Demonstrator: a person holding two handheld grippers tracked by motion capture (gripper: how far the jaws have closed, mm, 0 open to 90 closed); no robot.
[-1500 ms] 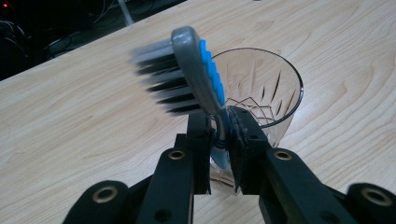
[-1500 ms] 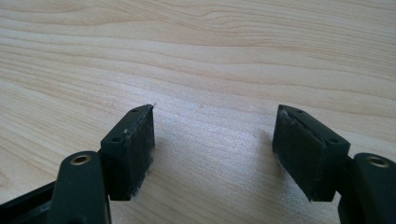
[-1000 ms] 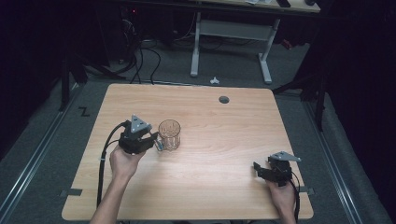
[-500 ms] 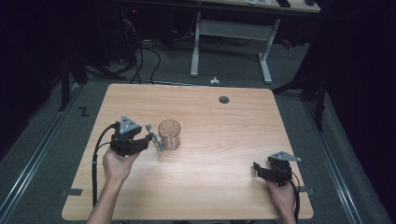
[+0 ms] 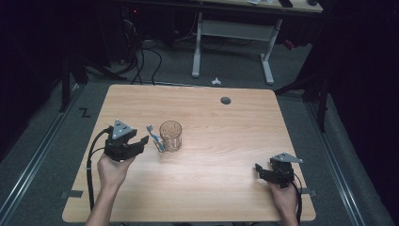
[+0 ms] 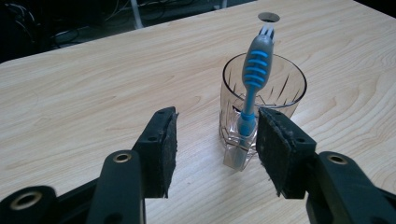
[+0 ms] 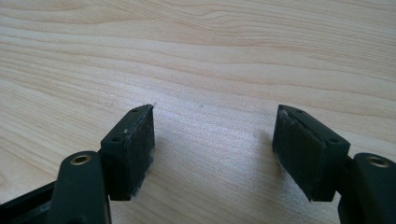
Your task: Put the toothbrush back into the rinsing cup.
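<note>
One glass, one toothbrush, two open hand-held grippers

On the wooden surface (image 5: 211,117) stands one clear cut glass (image 5: 170,135), upright, left of the middle. One blue toothbrush (image 5: 155,137) leans against the glass from outside, its bristle end up by the rim and its clear handle end down on the wood just beside the base. One round hole (image 5: 226,100) sits in the surface toward the far edge.

There are two hand-held grippers. The left hand-held gripper (image 5: 139,142) is held level above the surface, pointing at the toothbrush and glass; its jaws have just been opening and now stand fairly wide, with nothing pressed between the pads (image 6: 163,149). In the left gripper view the foot of the toothbrush lies just ahead of the gap, close to one pad, not gripped.

The right hand-held gripper (image 5: 263,170) rests low near the surface's near right corner, well apart from the glass, jaws wide and empty over bare wood
</note>
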